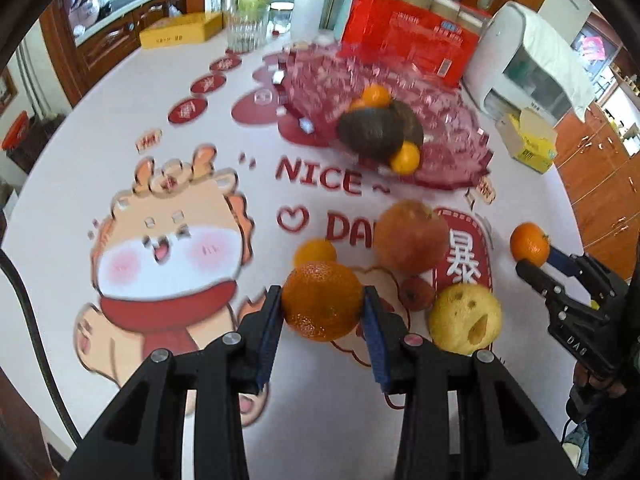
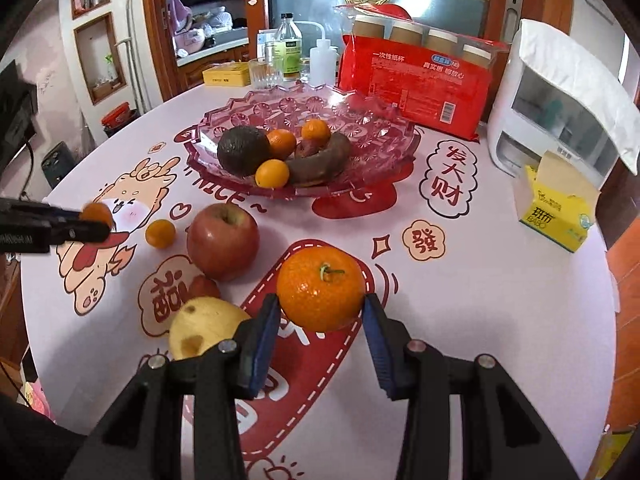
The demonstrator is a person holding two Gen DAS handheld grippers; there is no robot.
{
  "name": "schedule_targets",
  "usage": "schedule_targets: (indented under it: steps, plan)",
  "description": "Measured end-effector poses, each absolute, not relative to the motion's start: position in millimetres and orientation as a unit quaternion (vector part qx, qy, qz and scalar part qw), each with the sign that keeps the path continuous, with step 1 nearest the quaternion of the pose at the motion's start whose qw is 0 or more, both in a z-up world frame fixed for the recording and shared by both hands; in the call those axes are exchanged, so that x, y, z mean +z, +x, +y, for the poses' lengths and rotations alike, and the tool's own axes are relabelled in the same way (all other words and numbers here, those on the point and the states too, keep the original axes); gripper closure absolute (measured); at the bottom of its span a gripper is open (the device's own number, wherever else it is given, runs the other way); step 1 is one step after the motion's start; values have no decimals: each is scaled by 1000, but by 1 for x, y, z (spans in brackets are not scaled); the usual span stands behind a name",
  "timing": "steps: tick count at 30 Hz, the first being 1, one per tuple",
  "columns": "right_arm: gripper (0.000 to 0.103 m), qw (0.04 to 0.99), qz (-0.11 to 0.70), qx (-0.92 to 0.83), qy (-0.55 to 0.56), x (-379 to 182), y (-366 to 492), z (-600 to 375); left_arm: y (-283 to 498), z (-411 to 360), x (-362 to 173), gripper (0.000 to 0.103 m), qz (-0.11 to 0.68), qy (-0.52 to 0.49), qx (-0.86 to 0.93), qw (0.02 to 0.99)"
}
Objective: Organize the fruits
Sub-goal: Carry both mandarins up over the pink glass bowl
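My left gripper (image 1: 323,300) is closed to the width of 1 orange (image 1: 322,300), its blue pads (image 1: 272,322) pressed against either side of the fruit, which hangs clear above the worktop (image 1: 80,152). My right gripper (image 2: 322,306) is likewise clamped on a mandarin (image 2: 321,288) with a green stem facing up, pads touching its left and right flanks.

On the worktop below me lie a red apple (image 2: 223,240), a small orange (image 2: 160,233) just to its left, a small red fruit (image 2: 205,286) and a yellow fruit with brown pits (image 2: 204,326) near my right gripper.

Farther back stands the pink glass fruit bowl (image 2: 248,120). Inside it sit 1 dark avocado (image 2: 242,151), 3 small oranges (image 2: 272,173) and a dark, curved, browned fruit (image 2: 324,162), all bunched in the middle of the bowl and touching each other.

Behind the bowl a red pack of paper cups (image 2: 416,80) stands upright, with a white appliance (image 2: 532,92) and a yellow tissue box (image 2: 556,208) to the right.
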State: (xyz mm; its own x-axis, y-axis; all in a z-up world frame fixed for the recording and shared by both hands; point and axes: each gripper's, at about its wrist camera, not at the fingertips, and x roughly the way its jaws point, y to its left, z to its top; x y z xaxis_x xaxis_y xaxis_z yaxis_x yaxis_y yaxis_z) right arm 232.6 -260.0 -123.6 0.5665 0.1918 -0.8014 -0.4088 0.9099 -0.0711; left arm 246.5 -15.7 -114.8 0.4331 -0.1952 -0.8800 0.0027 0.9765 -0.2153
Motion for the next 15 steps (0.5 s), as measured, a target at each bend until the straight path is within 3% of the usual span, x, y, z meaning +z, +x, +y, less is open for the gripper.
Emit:
schedule_targets:
  steps: [15]
  plan:
    - [61,881,450,135,-53,-89,257,-214,319,26,-21,66,478,4,-97,873]
